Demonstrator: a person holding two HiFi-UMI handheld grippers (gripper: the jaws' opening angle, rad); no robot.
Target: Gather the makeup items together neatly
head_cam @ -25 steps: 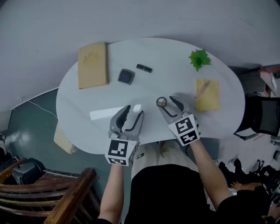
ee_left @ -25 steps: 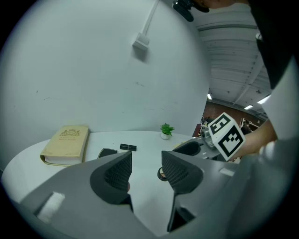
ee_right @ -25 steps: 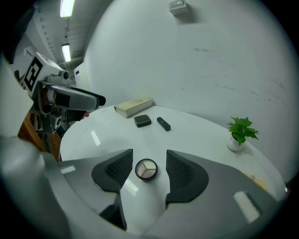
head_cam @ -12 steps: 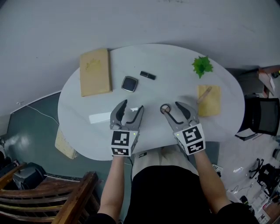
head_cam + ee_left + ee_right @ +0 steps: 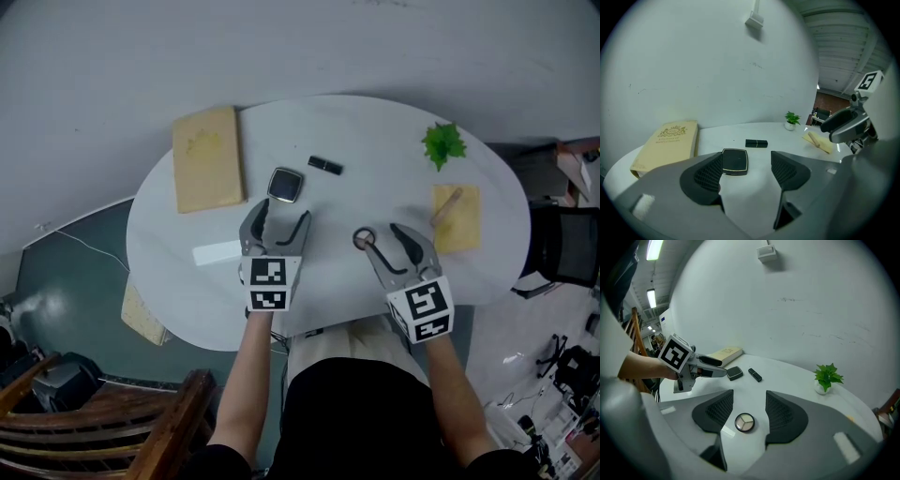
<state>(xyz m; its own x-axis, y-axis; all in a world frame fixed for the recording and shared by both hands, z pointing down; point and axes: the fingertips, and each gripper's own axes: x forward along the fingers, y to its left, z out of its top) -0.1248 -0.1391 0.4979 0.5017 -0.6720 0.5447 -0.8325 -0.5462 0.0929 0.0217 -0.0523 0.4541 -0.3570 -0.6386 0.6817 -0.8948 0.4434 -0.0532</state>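
Observation:
A black square compact (image 5: 285,185) lies on the white oval table (image 5: 375,131), with a black lipstick tube (image 5: 325,166) behind it to the right. My left gripper (image 5: 281,216) is open just short of the compact; its jaws have just been opening. In the left gripper view the compact (image 5: 735,161) lies by the left pad with nothing gripped by that gripper (image 5: 745,171). A small round compact (image 5: 744,423) lies on the table between the pads of my open right gripper (image 5: 747,408), untouched. From above it (image 5: 364,239) lies by that gripper's (image 5: 384,236) left finger.
A tan book (image 5: 208,157) lies at the table's back left. A white strip (image 5: 217,253) lies left of my left gripper. A small green plant (image 5: 442,145) stands at the back right, and a yellow pad with a wooden stick (image 5: 457,217) lies near the right edge.
My left gripper has moved away from me across the table, up to the square compact, and its jaws have spread wider. The right gripper has stayed around the round compact.

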